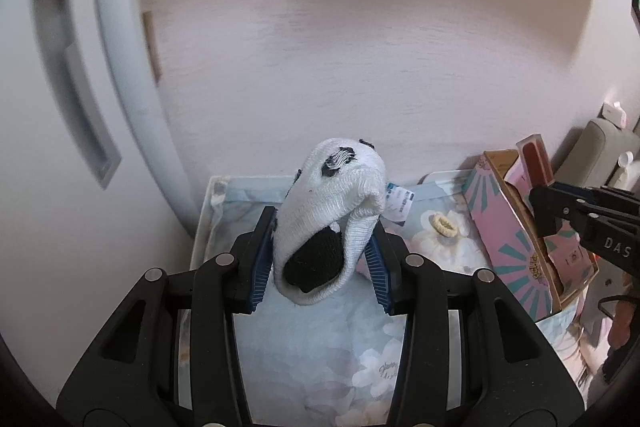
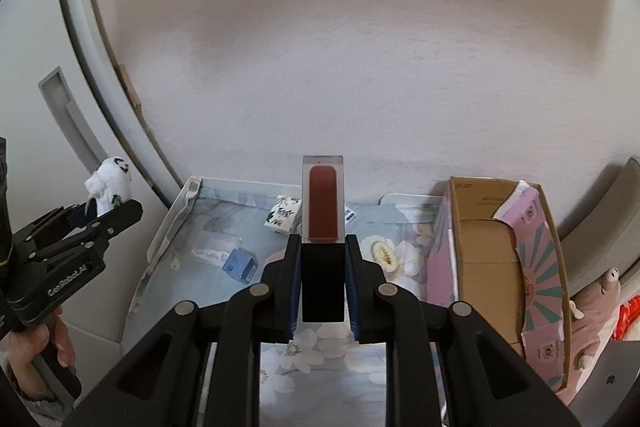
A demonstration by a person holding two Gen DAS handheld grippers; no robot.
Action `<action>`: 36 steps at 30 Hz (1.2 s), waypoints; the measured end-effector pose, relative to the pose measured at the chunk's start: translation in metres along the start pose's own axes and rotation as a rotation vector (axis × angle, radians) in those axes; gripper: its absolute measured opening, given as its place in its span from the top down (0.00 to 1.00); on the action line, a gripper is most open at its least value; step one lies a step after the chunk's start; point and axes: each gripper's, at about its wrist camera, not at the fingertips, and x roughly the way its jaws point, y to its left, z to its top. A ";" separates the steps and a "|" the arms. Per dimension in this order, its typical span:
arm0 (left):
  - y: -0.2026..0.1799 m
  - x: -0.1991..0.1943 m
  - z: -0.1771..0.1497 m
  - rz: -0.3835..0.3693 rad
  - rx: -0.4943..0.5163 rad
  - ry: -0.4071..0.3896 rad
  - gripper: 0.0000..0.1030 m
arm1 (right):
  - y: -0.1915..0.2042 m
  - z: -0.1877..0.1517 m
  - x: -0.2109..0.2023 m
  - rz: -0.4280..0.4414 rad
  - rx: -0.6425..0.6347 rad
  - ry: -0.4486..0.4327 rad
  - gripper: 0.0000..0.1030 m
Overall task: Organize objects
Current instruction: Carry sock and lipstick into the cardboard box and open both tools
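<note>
Pale textured wall (image 2: 360,87) behind — white cabinet door (image 1: 68,75) with recessed handle at left.

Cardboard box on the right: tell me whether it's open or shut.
Open: the cardboard box shows its bare brown inside, flaps up.

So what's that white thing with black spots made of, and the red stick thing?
The white sock looks like soft knitted fabric: ribbed stitches show. The red stick thing looks like hard, glossy plastic: a clear block over a red core, with a black cap.
</note>
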 end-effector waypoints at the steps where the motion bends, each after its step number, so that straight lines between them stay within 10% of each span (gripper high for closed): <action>1: -0.003 0.003 0.003 -0.006 0.012 0.000 0.63 | -0.004 0.001 -0.003 -0.004 0.007 -0.005 0.82; 6: -0.032 0.015 0.021 -0.073 0.091 0.004 0.63 | -0.035 0.002 -0.019 0.084 -0.059 -0.011 0.82; 24: -0.253 0.114 0.061 -0.446 0.388 0.178 0.63 | -0.178 -0.037 0.006 -0.116 0.073 0.160 0.83; 36: -0.368 0.243 0.027 -0.425 0.571 0.479 0.63 | -0.205 -0.065 0.082 -0.029 -0.020 0.362 0.83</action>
